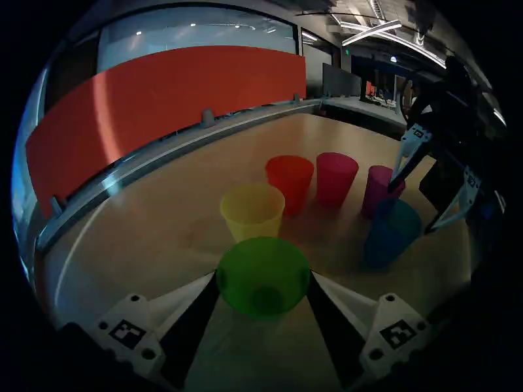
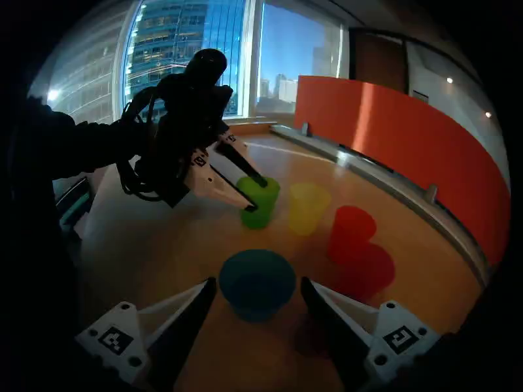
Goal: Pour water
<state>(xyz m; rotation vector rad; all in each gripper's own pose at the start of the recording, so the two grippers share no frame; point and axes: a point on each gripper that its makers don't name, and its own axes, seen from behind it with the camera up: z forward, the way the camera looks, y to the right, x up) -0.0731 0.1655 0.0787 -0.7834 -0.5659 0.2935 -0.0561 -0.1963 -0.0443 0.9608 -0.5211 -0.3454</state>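
Observation:
A green cup (image 1: 263, 276) stands between the fingers of my left gripper (image 1: 263, 281), and both fingertips touch its sides. From the right gripper view, that gripper (image 2: 252, 189) holds the green cup (image 2: 260, 208) on the wooden table (image 2: 163, 248). A blue cup (image 2: 256, 282) stands between the fingers of my right gripper (image 2: 257, 282), which is open with a thin gap on each side. In the left gripper view, the right gripper (image 1: 415, 202) straddles the blue cup (image 1: 391, 232). I cannot tell whether either cup holds water.
Yellow (image 1: 252, 210), red (image 1: 289, 179), pink (image 1: 336, 175) and purple (image 1: 381, 188) cups stand in a loose row behind the green one. An orange partition (image 1: 163, 111) runs along the table's far edge. A person's dark sleeve (image 2: 72, 147) reaches in from the left.

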